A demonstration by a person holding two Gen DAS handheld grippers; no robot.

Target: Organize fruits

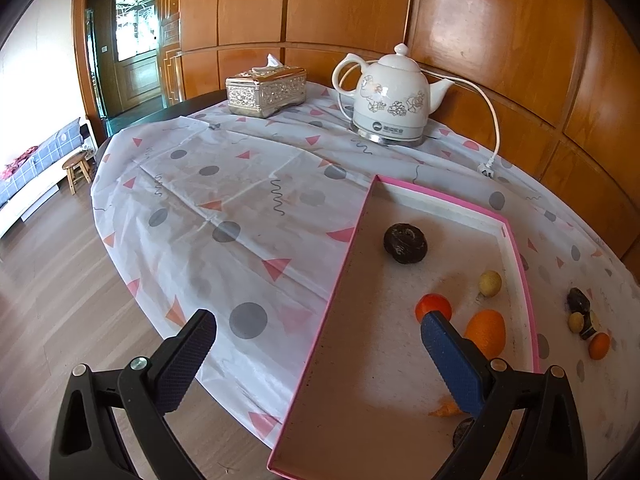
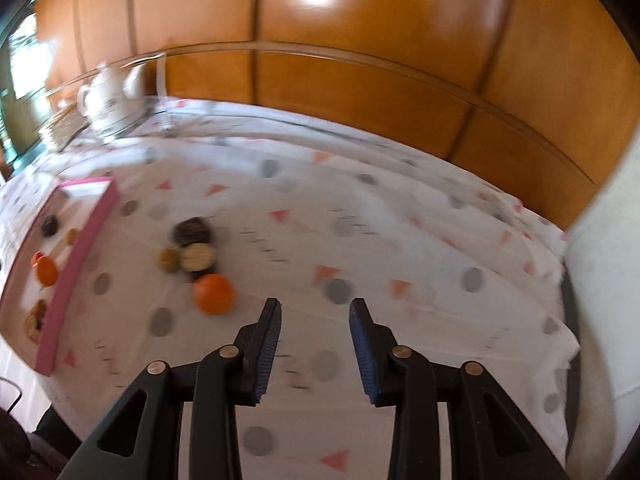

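A shallow pink-rimmed box (image 1: 352,248) lies on the patterned tablecloth. In it are a dark round fruit (image 1: 405,243), a small yellow fruit (image 1: 490,283), a small orange (image 1: 430,305) and a larger orange (image 1: 485,332). My left gripper (image 1: 318,322) stands wide open over the box's left rim, with nothing held. In the blurred right wrist view, my right gripper (image 2: 316,304) is open and empty above the cloth. An orange (image 2: 214,294) lies just left of it, with a dark fruit (image 2: 194,232) and two tan fruits (image 2: 196,258) behind. The pink box (image 2: 76,264) is further left.
A white ceramic kettle (image 1: 394,100) with a loose cord and plug (image 1: 486,170) and a silver tissue box (image 1: 266,94) stand at the table's back. Wood panelling runs behind. The table's edge drops to the wooden floor (image 1: 60,280) on the left.
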